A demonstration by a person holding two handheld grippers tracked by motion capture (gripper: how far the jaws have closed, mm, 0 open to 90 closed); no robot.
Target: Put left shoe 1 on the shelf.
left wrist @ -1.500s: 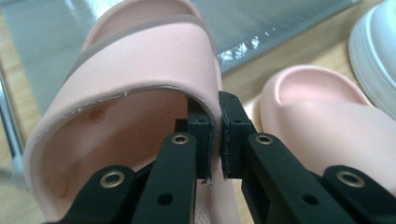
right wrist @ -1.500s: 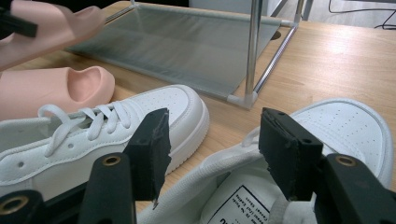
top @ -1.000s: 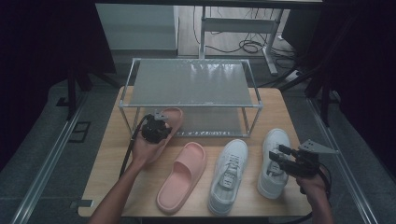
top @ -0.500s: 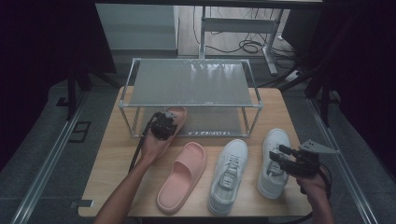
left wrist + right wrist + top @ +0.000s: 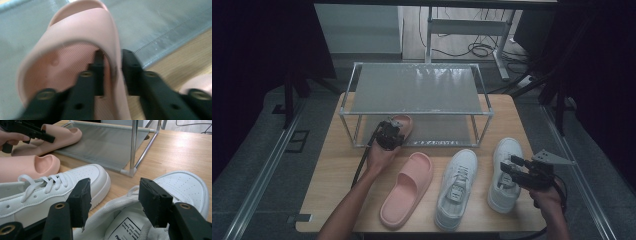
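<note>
Left gripper (image 5: 112,72), jaws just opening astride the slipper (image 5: 72,50) wall, releases it onto the rack (image 5: 417,131) shelf at twelve o'clock; right gripper (image 5: 113,200) gapes idle.

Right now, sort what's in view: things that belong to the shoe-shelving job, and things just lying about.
In the job: pink rubber slipper on the lower shelf; second pink slipper; two white lace-up sneakers; metal-framed shoe rack.
Lying about: black floor cables.

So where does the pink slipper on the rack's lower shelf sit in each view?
High view: the pink slipper lies at the lower shelf's front left, under the left gripper.
Left gripper view: the slipper is close up at centre, its side wall between the fingers.
Right gripper view: top left.
Shared landmark: the grey lower shelf.
</note>
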